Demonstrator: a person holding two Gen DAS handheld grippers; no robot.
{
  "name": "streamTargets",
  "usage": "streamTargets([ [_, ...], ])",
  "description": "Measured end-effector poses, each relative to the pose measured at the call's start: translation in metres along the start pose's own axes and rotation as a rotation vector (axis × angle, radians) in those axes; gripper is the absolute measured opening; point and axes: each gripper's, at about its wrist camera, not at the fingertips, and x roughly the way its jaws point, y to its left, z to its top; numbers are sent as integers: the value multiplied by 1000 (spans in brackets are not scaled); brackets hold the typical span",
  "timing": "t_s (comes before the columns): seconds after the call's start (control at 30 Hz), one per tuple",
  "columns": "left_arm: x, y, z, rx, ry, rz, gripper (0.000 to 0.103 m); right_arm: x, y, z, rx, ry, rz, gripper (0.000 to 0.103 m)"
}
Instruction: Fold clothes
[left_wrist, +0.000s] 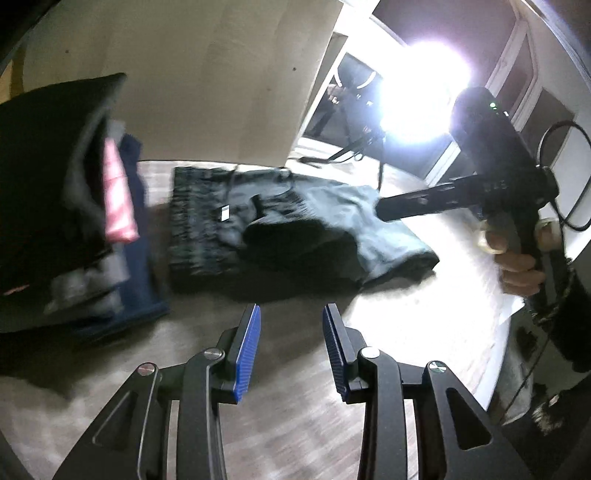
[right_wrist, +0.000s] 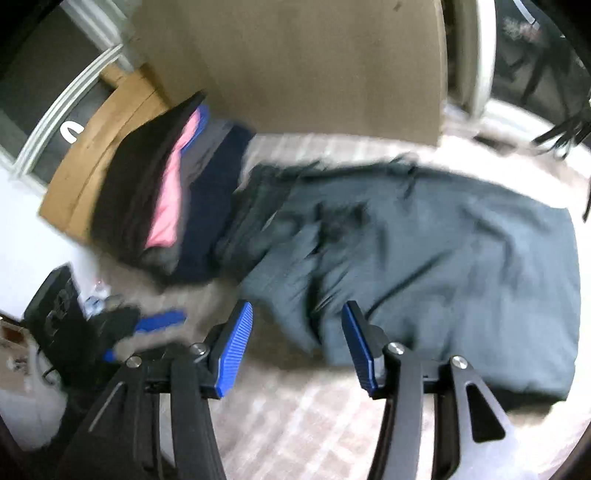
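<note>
A dark grey garment (left_wrist: 295, 221) (right_wrist: 443, 258) lies folded on the pale floor, its ribbed waistband toward the left. To its left stands a tilted stack of folded clothes (left_wrist: 74, 221) (right_wrist: 166, 199) in black, pink, grey and navy. My left gripper (left_wrist: 291, 321) hovers open over bare floor in front of the garment, holding nothing. My right gripper (right_wrist: 295, 314) is open above the garment's near edge, also holding nothing. In the left wrist view the right gripper (left_wrist: 384, 212) is held by a hand (left_wrist: 517, 266) at the garment's right end. The left gripper (right_wrist: 144, 336) shows blurred at lower left in the right wrist view.
A beige panel (left_wrist: 221, 81) stands behind the clothes. A brown cardboard box (right_wrist: 92, 147) sits behind the stack. A very bright lamp (left_wrist: 424, 85) on a tripod glares at the back right, with a cable (left_wrist: 569, 177) hanging near the hand.
</note>
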Motion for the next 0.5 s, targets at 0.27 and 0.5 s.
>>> streamTargets([
  [0.27, 35, 6, 26, -263, 5, -96, 47, 84, -57, 34, 105, 141, 45, 50],
  [0.5, 82, 13, 51, -449, 57, -68, 57, 111, -67, 27, 81, 170, 140, 26],
])
